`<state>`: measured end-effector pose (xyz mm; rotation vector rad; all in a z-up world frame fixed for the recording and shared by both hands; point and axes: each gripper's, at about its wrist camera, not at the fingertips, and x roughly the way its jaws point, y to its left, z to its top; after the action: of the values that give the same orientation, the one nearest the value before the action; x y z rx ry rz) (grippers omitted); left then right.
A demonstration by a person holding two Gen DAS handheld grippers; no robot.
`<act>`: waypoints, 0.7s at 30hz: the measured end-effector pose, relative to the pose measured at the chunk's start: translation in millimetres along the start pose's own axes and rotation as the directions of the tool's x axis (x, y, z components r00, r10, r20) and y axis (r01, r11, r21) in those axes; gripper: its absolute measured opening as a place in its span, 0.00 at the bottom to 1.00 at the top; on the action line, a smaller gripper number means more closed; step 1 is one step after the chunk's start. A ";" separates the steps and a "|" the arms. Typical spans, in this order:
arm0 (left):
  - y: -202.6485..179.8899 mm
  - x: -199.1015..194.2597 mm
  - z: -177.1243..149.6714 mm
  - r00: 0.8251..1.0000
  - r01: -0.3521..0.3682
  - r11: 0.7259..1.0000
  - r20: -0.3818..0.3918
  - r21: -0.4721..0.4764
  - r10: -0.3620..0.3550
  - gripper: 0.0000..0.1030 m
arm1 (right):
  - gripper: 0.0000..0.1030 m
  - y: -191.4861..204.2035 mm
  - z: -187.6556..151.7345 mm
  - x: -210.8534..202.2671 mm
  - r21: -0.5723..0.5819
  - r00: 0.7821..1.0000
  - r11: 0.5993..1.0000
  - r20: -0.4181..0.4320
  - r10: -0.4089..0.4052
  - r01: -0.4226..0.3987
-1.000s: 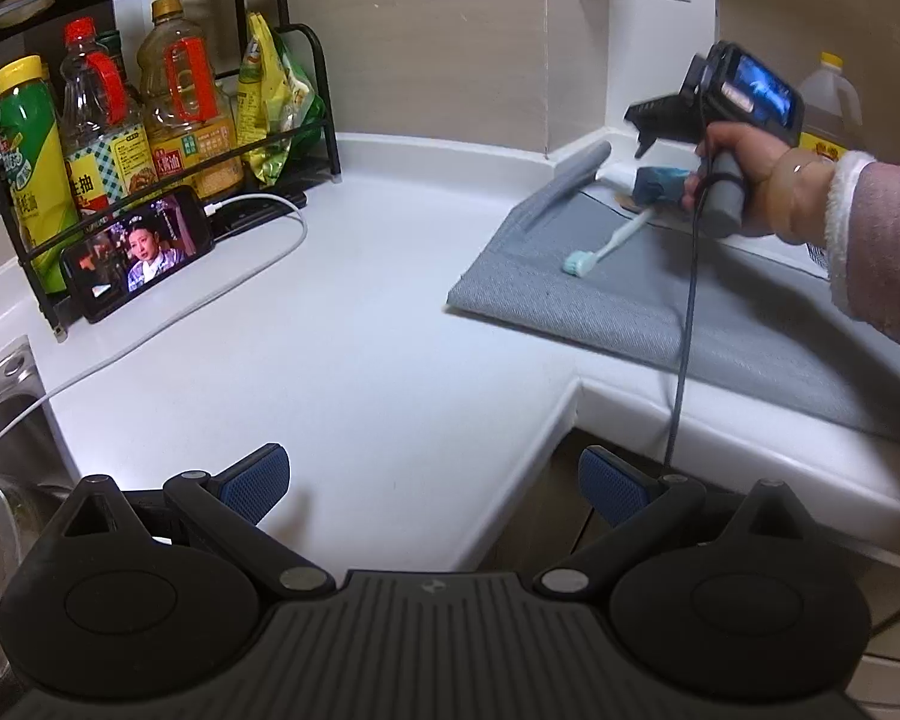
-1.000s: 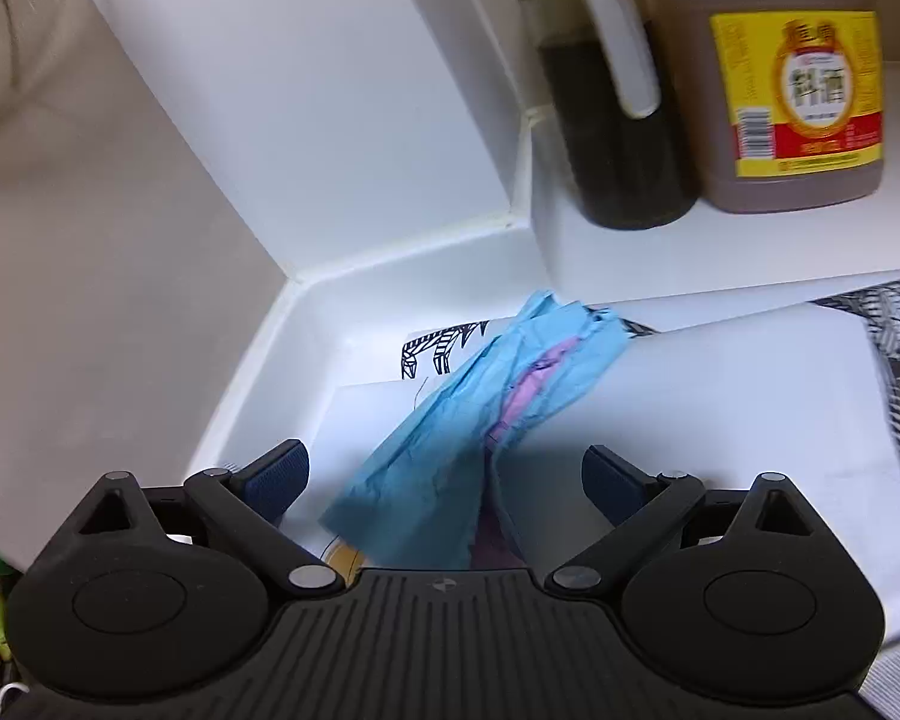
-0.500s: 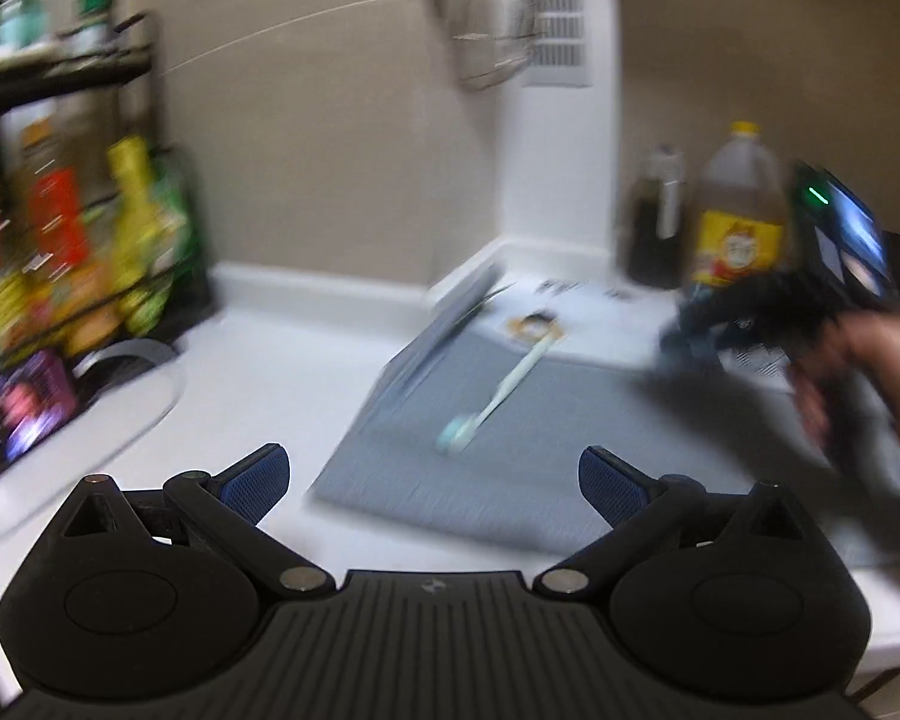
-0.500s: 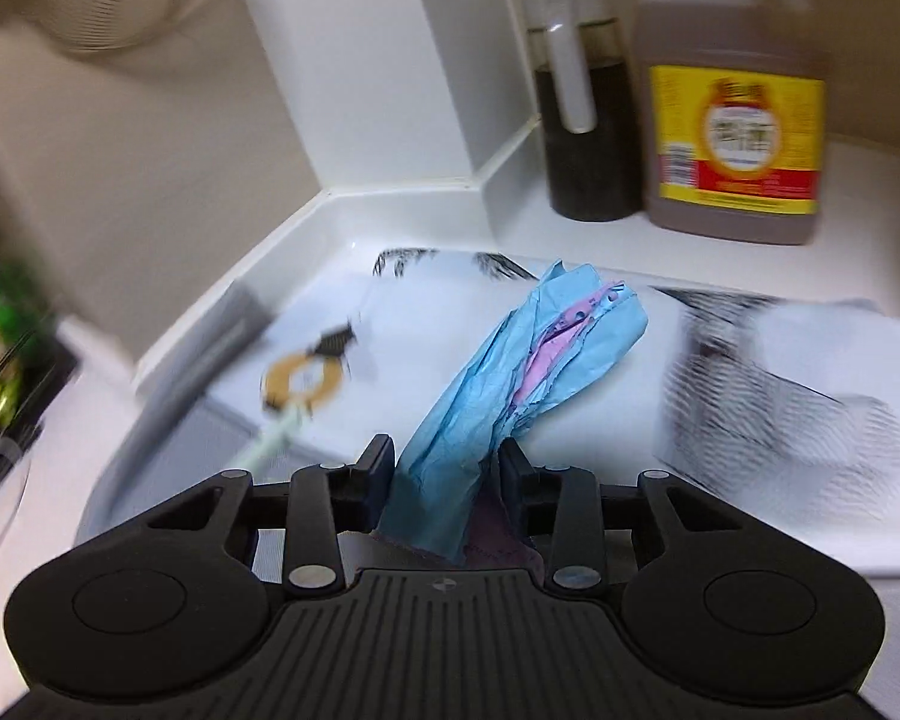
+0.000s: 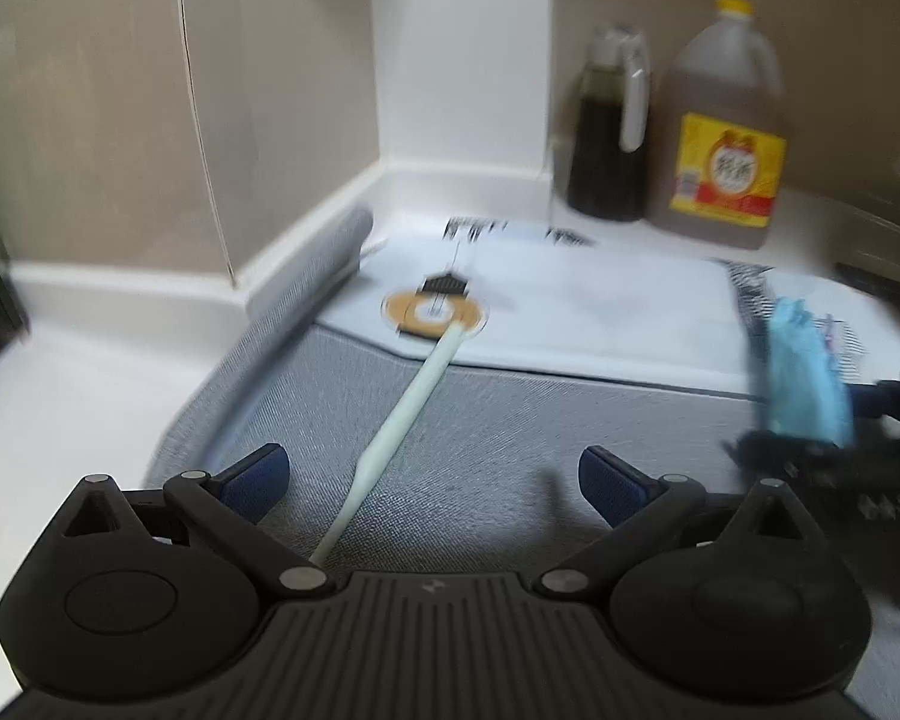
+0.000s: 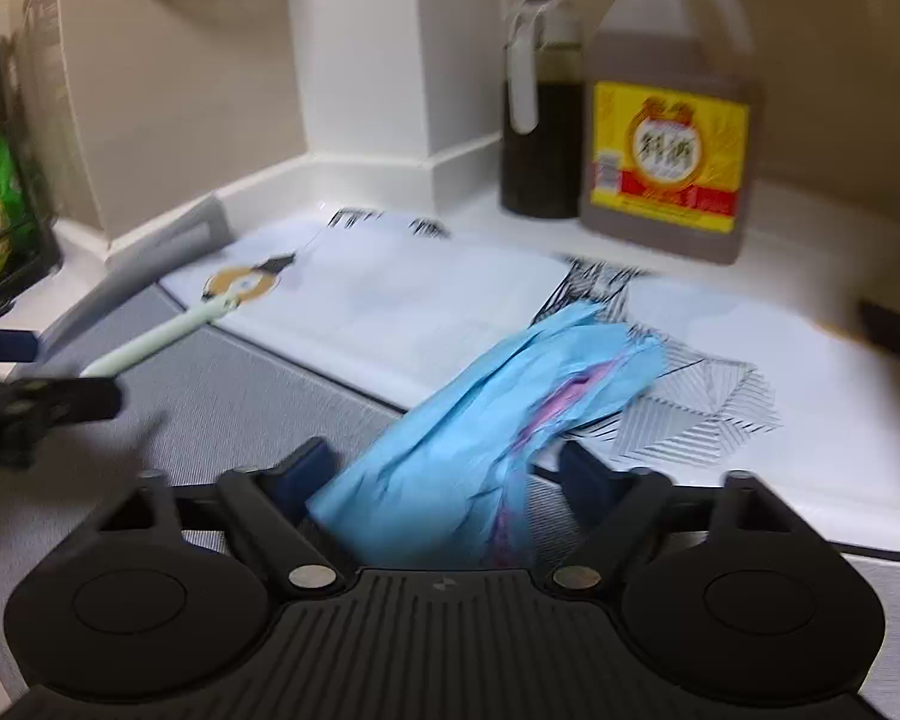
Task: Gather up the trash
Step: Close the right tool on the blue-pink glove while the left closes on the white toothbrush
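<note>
Crumpled blue wrapper (image 6: 486, 432) lies between the parting fingers of the right gripper (image 6: 444, 474), over the grey mat (image 6: 240, 396). At 10 o'clock, a pale toothbrush (image 5: 402, 414) runs between the wide-open, empty left gripper's (image 5: 432, 474) fingers. Two bottles (image 6: 666, 120) stand at 12 o'clock on the desk (image 6: 810, 222).

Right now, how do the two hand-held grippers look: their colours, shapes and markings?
Both are matt black plastic. The left gripper has a ribbed centre plate with a small logo, two round discs at the sides, silver pivot pins and angled link arms ending in dark blue fingers. The right gripper is built the same way.
</note>
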<state>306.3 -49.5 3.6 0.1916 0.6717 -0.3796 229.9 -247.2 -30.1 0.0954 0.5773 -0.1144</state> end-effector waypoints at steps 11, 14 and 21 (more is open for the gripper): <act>9.5 18.6 -8.2 0.999 0.017 0.999 -0.026 -0.030 -0.018 1.00 | 1.00 8.7 4.6 12.5 -0.029 0.998 0.998 -0.026 -0.063 0.062; 8.7 16.2 -7.7 0.999 0.015 0.999 -0.030 -0.035 -0.016 0.97 | 0.99 7.9 6.0 13.8 -0.022 0.997 0.997 -0.027 -0.071 0.071; 9.7 -4.7 -4.2 0.997 0.072 0.995 -0.033 -0.074 -0.074 0.12 | 0.30 -3.8 6.9 1.0 0.037 0.994 0.994 0.038 -0.100 0.098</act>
<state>304.5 -38.1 3.8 0.1050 0.7279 -0.4221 234.0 -251.9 -25.1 0.0984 0.5408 -0.2224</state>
